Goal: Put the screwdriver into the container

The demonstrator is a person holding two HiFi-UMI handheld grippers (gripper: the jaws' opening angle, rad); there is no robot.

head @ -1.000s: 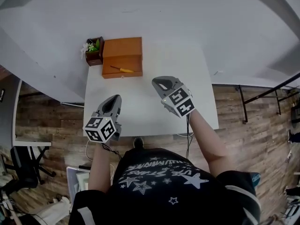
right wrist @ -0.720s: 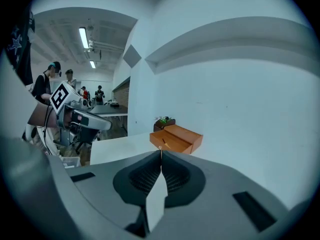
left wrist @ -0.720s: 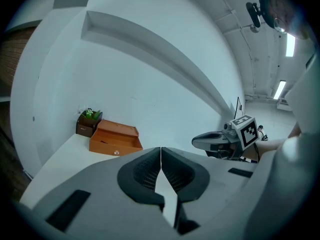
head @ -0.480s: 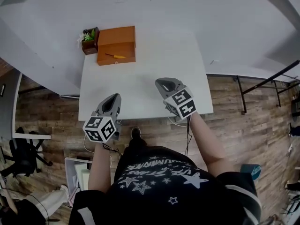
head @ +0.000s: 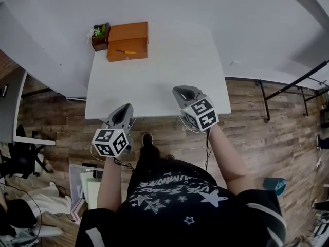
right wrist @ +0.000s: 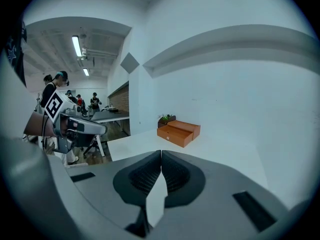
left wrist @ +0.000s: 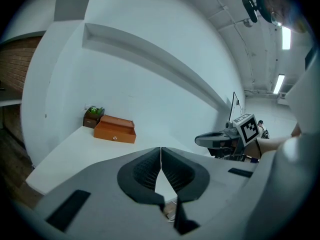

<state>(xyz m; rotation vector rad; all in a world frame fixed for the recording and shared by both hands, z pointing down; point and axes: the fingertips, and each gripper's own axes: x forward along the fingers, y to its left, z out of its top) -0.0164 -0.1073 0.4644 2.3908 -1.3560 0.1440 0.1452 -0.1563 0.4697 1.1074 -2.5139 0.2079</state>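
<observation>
The head view alone showed the screwdriver (head: 126, 51), lying across the front part of the orange container (head: 128, 32) at the table's (head: 154, 81) far-left corner, beside a potted plant (head: 100, 31). The gripper views caught only the container's front. The left gripper (head: 125, 109) and right gripper (head: 181, 90) hovered clenched on nothing at the near edge, with open tabletop ahead.

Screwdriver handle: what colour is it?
Yellow; the screwdriver shows best in the head view.
</observation>
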